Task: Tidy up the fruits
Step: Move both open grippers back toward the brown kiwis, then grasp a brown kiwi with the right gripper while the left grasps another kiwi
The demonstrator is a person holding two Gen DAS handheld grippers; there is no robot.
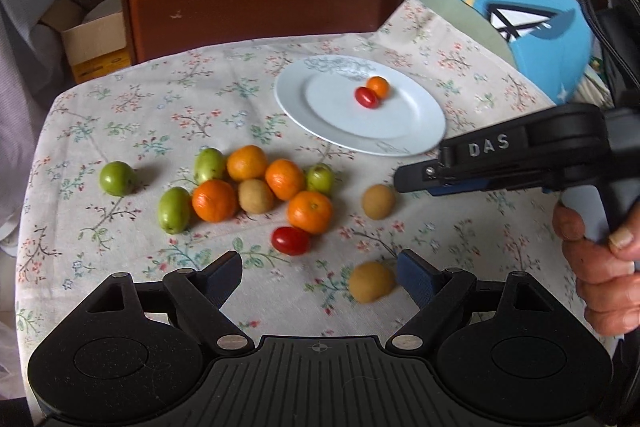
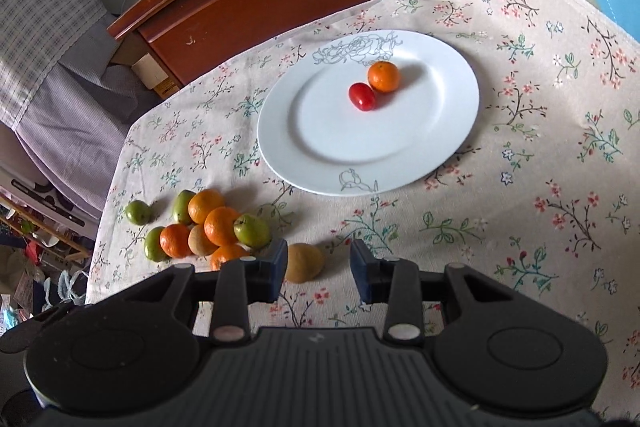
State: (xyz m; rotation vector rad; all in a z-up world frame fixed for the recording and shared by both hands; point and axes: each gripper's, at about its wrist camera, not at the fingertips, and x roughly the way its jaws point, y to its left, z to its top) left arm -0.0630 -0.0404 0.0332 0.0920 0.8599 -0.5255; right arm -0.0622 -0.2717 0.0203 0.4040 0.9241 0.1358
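— Fruits where? Green ones point(image 1: 117, 178) at left of the left wrist frame, oranges point(image 1: 214, 200) mid-frame, red tomato point(image 1: 291, 240) below the heap, all on the floral cloth point(image 1: 120, 115).

— Left gripper point(image 1: 320, 277)?

— Spread wide, empty; brown fruit point(image 1: 370, 281) just beside its right finger.

— Further right?

— White plate point(image 1: 400, 143) upper centre, carrying a red tomato and a small orange, touching. Right gripper point(image 2: 319, 269) partly parted, gripping nothing; brown fruit point(image 2: 305, 262) beyond its left finger. Hand point(image 1: 600, 263) at right edge.

Black plastic grippers with blue finger pads point(image 1: 416, 277) are being shown; "DAS" is being displayed on the right gripper point(image 1: 412, 183).
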